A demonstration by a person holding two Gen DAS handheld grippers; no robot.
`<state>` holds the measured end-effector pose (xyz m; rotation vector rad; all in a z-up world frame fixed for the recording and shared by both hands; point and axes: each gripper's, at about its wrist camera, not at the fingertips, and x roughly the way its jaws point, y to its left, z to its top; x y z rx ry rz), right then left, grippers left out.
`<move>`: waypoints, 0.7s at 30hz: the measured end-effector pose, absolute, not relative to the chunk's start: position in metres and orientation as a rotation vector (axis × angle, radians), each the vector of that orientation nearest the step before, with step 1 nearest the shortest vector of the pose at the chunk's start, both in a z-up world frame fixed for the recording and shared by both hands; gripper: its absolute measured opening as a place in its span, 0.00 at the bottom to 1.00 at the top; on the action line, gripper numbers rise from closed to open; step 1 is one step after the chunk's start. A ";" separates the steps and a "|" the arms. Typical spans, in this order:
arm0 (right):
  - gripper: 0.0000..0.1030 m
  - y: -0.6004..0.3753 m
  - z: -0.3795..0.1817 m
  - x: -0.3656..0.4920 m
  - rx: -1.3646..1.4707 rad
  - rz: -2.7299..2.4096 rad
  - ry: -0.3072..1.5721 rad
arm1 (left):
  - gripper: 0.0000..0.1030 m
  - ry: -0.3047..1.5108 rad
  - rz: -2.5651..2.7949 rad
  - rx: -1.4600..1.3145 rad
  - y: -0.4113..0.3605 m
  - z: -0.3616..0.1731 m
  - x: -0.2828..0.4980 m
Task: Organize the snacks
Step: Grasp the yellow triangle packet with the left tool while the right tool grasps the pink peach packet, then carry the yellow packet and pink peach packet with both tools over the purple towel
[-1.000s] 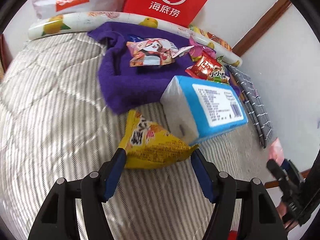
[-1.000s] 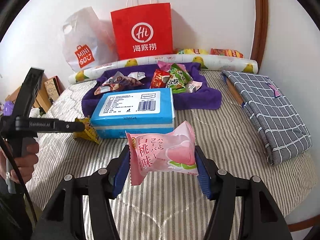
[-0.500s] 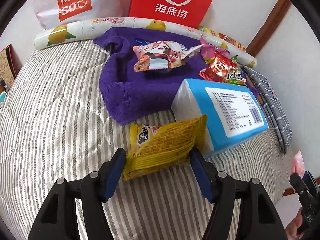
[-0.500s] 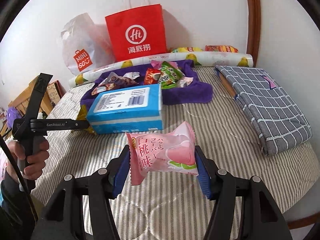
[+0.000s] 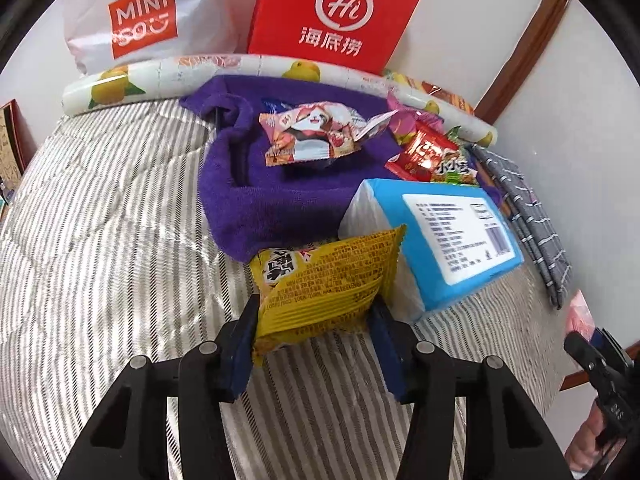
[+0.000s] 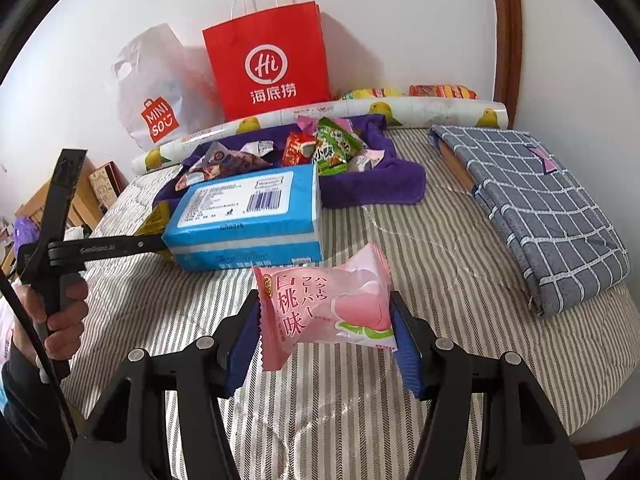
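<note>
My left gripper [image 5: 316,320] is shut on a yellow snack packet [image 5: 324,280] and holds it above the striped bed, next to the blue tissue pack [image 5: 460,236]. My right gripper [image 6: 324,320] is shut on a pink peach snack packet [image 6: 324,304], held above the bed in front of the tissue pack [image 6: 248,216]. A purple towel [image 5: 272,196] behind it carries several snack packets, among them a panda packet [image 5: 316,136] and red and green packets [image 6: 320,148]. The left gripper also shows in the right wrist view [image 6: 132,246], at the tissue pack's left end.
A red paper bag [image 6: 268,64] and a white Miniso bag [image 6: 156,92] lean on the wall behind a rolled fruit-print mat [image 6: 420,112]. A folded grey checked cloth [image 6: 532,196] lies on the right of the bed. Wooden furniture [image 6: 80,200] stands left.
My left gripper has lifted the yellow packet off the bed and brought it up level between the fingers, moving toward the towel. The right gripper holds the pink packet steady, drifting slightly.
</note>
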<state>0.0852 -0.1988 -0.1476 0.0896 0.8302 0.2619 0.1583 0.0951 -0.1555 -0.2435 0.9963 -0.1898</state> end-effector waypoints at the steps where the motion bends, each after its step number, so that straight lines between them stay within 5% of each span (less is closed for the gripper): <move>1: 0.58 -0.199 -0.146 0.085 0.089 0.263 0.826 | 0.48 0.994 -0.189 -0.246 0.096 -0.153 0.155; 21: 0.58 -0.197 -0.117 0.069 0.060 0.237 0.779 | 0.48 0.936 -0.253 -0.281 0.068 -0.111 0.085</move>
